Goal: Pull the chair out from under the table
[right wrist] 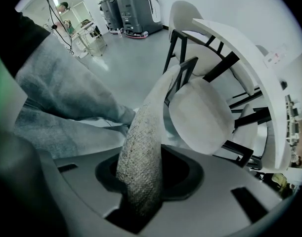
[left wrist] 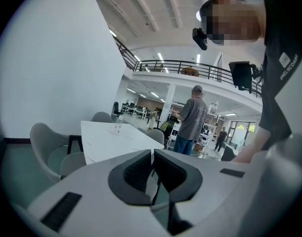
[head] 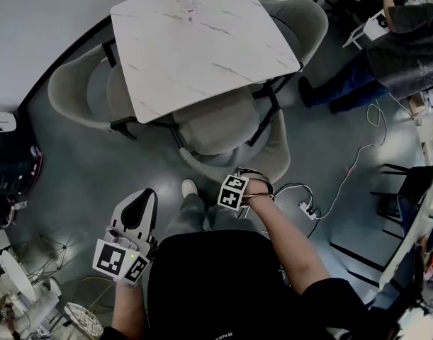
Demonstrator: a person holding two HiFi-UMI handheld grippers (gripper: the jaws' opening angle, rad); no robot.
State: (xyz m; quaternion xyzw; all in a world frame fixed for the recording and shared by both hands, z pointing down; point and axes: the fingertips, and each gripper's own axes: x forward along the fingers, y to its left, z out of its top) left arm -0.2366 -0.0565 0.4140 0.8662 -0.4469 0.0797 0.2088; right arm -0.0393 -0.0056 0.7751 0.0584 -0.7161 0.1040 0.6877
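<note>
A grey upholstered chair (head: 217, 128) stands tucked under the near edge of the white marble-look table (head: 195, 41), and its curved backrest (head: 276, 154) faces me. My right gripper (head: 250, 184) points down over the backrest's top rim and is shut on it. In the right gripper view the woven backrest edge (right wrist: 141, 147) runs between the jaws of the right gripper (right wrist: 147, 177), with the seat (right wrist: 200, 117) and the table underside (right wrist: 244, 48) beyond. My left gripper (head: 147, 194) hangs free at the lower left, shut and holding nothing; in its own view the left gripper (left wrist: 153, 156) has its pads nearly touching.
Two more grey chairs (head: 81, 91) (head: 305, 20) stand at the table's left and far right sides. A small bottle (head: 189, 7) stands on the table. A person (head: 386, 69) is at the upper right. A power strip with cables (head: 306, 209) lies on the floor beside the chair.
</note>
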